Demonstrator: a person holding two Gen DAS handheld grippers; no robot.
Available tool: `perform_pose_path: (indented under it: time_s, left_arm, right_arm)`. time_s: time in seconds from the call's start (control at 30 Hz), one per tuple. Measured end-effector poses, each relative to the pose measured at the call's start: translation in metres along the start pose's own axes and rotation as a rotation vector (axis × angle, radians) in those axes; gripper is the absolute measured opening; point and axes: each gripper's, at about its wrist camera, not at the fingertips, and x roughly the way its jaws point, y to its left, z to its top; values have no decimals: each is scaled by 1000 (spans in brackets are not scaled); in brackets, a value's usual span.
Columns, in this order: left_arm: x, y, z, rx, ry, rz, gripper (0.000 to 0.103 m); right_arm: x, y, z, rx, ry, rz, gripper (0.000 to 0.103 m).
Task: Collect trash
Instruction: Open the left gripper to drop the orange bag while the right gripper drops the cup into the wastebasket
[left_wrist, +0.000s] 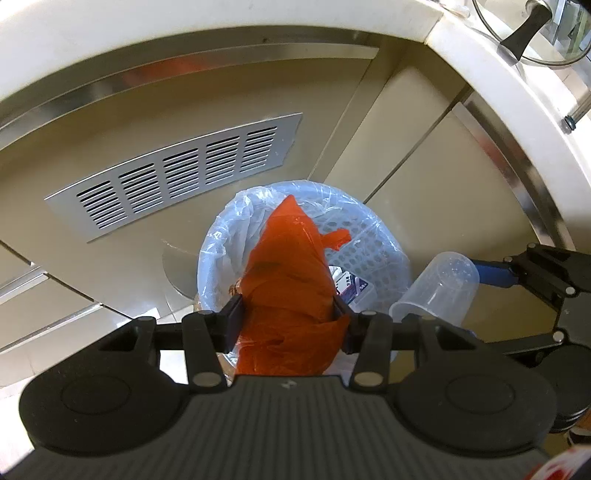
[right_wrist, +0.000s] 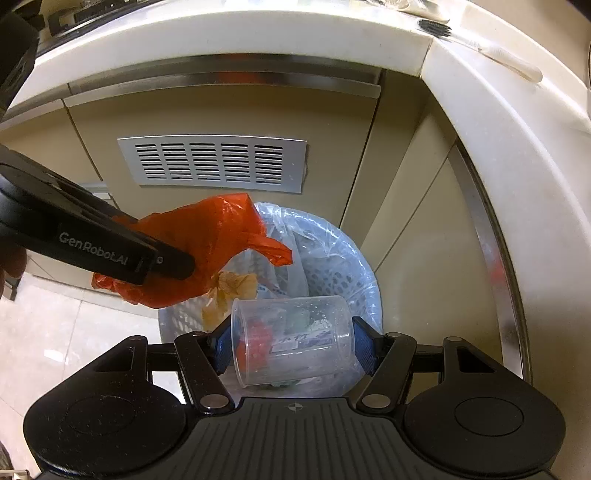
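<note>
A white perforated trash bin (left_wrist: 373, 254) (right_wrist: 332, 273) with a clear liner stands on the floor in the cabinet corner; paper scraps and packaging lie inside. My left gripper (left_wrist: 288, 314) is shut on a crumpled orange plastic bag (left_wrist: 291, 266) (right_wrist: 199, 243), which hangs over the bin's left side. My right gripper (right_wrist: 291, 339) is shut on a clear plastic cup (right_wrist: 291, 339) (left_wrist: 439, 288), held sideways just above the bin's near rim. In the left wrist view the right gripper's blue pad (left_wrist: 495, 273) shows at the cup's base.
Beige cabinet doors with a metal vent grille (left_wrist: 173, 177) (right_wrist: 218, 162) stand behind the bin. A cream countertop (right_wrist: 498, 122) curves overhead, with a brush (right_wrist: 480, 44) on it and a glass pot lid (left_wrist: 524, 33). Tiled floor (right_wrist: 40, 332) shows at the left.
</note>
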Motion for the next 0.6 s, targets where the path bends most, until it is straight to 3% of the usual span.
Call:
perform_pose_path:
  time_s: [0.3,0.4,0.6]
  left_arm:
    - [14,-2,12,14,7,-12,49]
    - [21,-4,16,22,18,-7,60]
    - [16,-2,17,22,2,-6,62]
  right_arm:
    - [9,-1,0,-6,18,5,64]
    - [14,-2,-2,-8,26,11,64]
    - [20,-3,-4,-5,41,15,64]
